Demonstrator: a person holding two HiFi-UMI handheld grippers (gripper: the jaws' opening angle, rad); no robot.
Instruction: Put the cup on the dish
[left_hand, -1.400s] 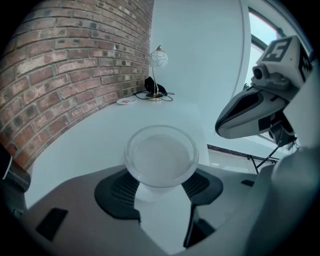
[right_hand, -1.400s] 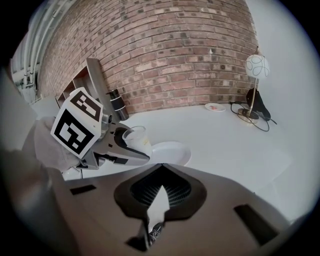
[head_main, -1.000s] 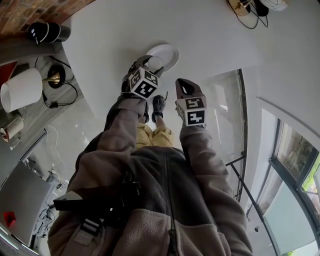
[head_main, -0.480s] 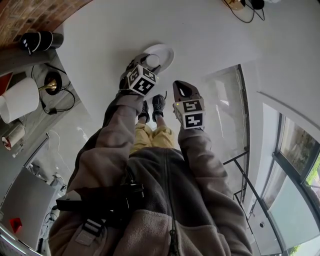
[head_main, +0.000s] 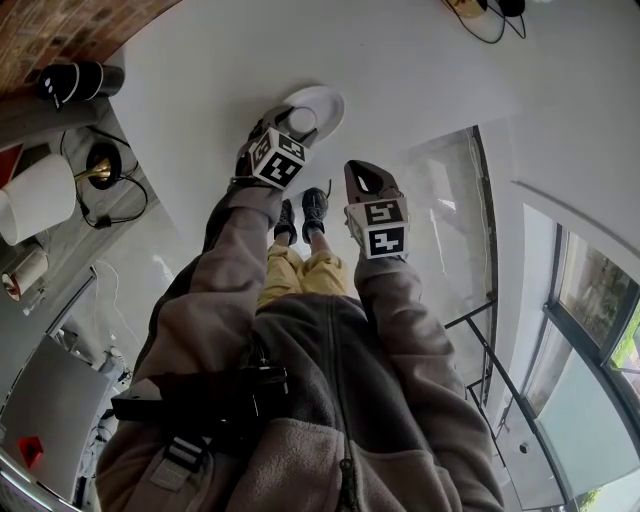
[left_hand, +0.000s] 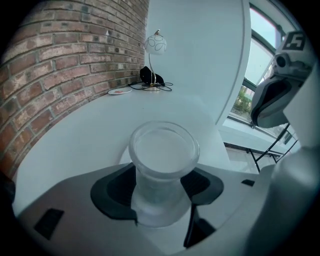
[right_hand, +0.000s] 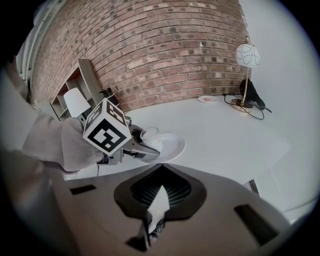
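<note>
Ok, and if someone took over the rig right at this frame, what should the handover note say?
Left gripper: shut on the cup, which is upright and over the dish.
Right gripper: shut, empty, held beside the left one and short of the dish.
Dish: on the white table.
Done: cup gripped and at the dish.
Left: the views don't show whether the cup's base touches the dish. Lower it if needed, open the left jaws, then back off.
</note>
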